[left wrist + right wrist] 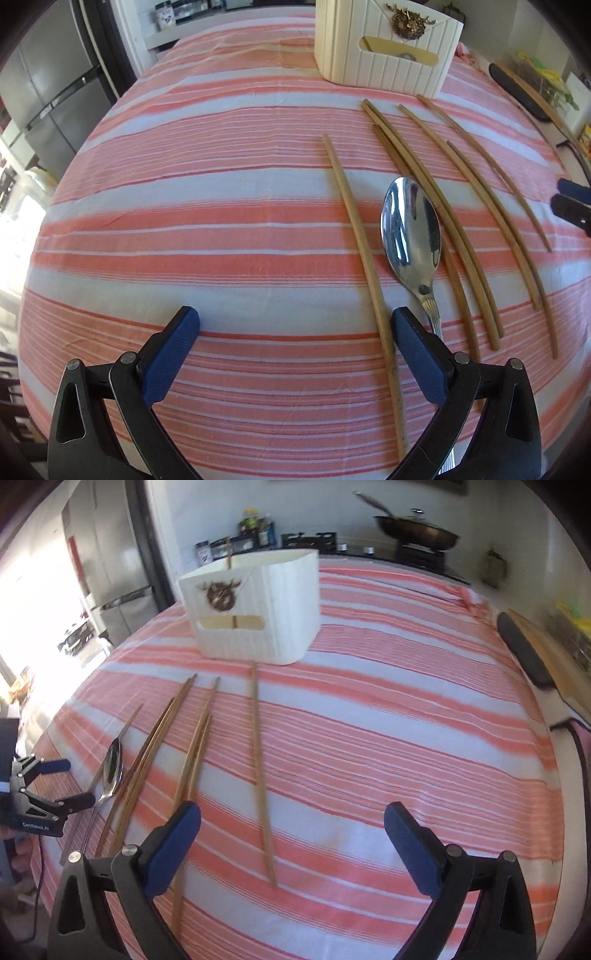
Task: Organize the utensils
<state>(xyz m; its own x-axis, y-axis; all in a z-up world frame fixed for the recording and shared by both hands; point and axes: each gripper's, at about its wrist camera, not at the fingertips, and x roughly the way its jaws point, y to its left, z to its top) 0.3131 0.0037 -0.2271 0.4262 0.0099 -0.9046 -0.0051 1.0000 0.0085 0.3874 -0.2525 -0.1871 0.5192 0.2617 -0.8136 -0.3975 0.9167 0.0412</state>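
Chopsticks (258, 771) lie loose mid-worktop, long axes running toward the white holder (258, 605) at the far edge. Both hand-held grippers, left (295, 354) and right (291, 834), gape empty; the right is nearer the lone stick, the left nearer the spoon (412, 229).

The left half of my bench (184, 229) lies bare under its striped cloth, so my left tongs (295, 332) have free passage there. To their right, a lone chopstick (360, 240), the spoon (412, 229) and a fan of more chopsticks (461, 206) crowd the cloth. The white holder box (258, 609) blocks the far side. My right tongs (291, 827) straddle 1 chopstick (260, 775), with bare cloth to its right.
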